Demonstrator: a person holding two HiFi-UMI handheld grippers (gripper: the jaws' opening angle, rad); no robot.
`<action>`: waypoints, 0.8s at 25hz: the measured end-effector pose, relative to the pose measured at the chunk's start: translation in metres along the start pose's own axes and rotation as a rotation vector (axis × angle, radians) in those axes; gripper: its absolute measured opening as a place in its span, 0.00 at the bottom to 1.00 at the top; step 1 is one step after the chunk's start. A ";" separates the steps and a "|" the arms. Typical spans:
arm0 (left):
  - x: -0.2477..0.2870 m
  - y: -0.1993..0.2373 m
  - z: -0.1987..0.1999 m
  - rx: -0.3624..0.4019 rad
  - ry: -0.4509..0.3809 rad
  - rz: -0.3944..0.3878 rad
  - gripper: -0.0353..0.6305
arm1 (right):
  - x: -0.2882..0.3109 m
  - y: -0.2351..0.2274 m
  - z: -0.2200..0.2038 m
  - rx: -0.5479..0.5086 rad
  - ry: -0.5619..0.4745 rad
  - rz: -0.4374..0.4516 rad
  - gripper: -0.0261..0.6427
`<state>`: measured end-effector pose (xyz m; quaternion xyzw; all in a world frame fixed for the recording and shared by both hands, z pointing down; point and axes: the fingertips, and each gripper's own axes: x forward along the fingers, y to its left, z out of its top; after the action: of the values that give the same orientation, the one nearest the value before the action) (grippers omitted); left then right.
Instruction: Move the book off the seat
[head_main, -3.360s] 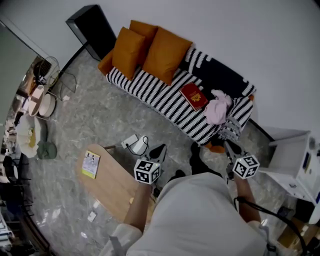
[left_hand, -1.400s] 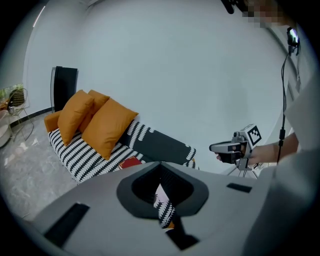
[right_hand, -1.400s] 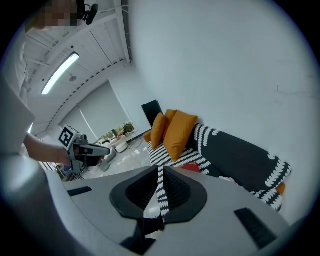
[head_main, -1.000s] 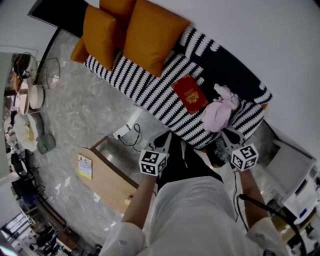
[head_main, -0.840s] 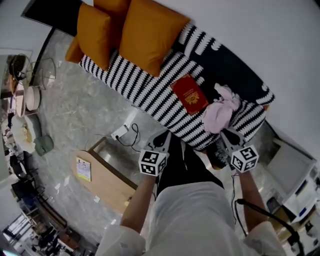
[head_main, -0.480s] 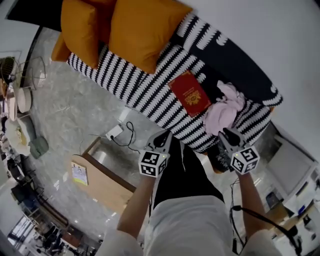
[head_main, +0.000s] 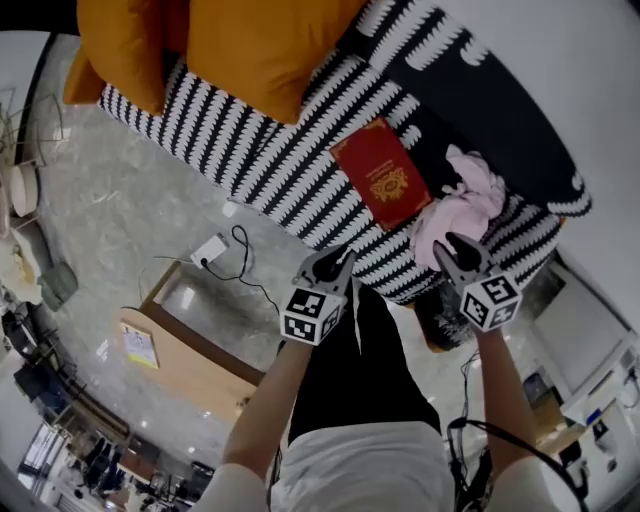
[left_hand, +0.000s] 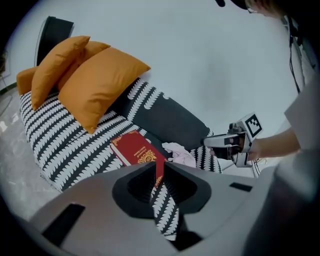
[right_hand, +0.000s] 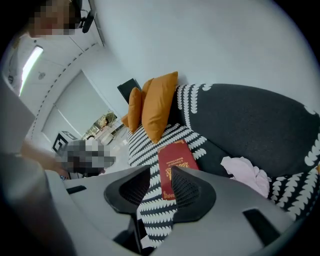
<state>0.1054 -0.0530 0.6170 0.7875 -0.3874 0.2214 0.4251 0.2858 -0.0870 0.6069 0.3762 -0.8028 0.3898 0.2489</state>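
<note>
On the seat (head_main: 290, 170), book (head_main: 385, 185) just beside cloth (head_main: 462, 195).

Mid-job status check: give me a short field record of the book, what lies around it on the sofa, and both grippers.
book: red book, lying flat on the striped sofa seat, not yet moved
beside it: pink cloth next to its right side in the head view; orange cushions further along the seat
left: left gripper at the sofa's front edge, short of the book; jaws slightly apart, just been opening, nothing between them
right: right gripper by the pink cloth; jaws apart, just been opening, empty
</note>
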 end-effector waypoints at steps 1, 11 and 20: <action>0.006 0.001 -0.003 -0.011 0.003 -0.006 0.13 | 0.007 -0.004 -0.004 -0.003 0.013 0.002 0.26; 0.077 0.031 -0.027 -0.052 0.038 -0.020 0.23 | 0.079 -0.041 -0.031 -0.079 0.124 0.024 0.31; 0.131 0.057 -0.052 -0.090 0.098 -0.030 0.29 | 0.124 -0.071 -0.053 -0.105 0.188 0.021 0.37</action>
<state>0.1374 -0.0836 0.7623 0.7616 -0.3637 0.2357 0.4818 0.2746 -0.1239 0.7543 0.3158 -0.7993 0.3832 0.3384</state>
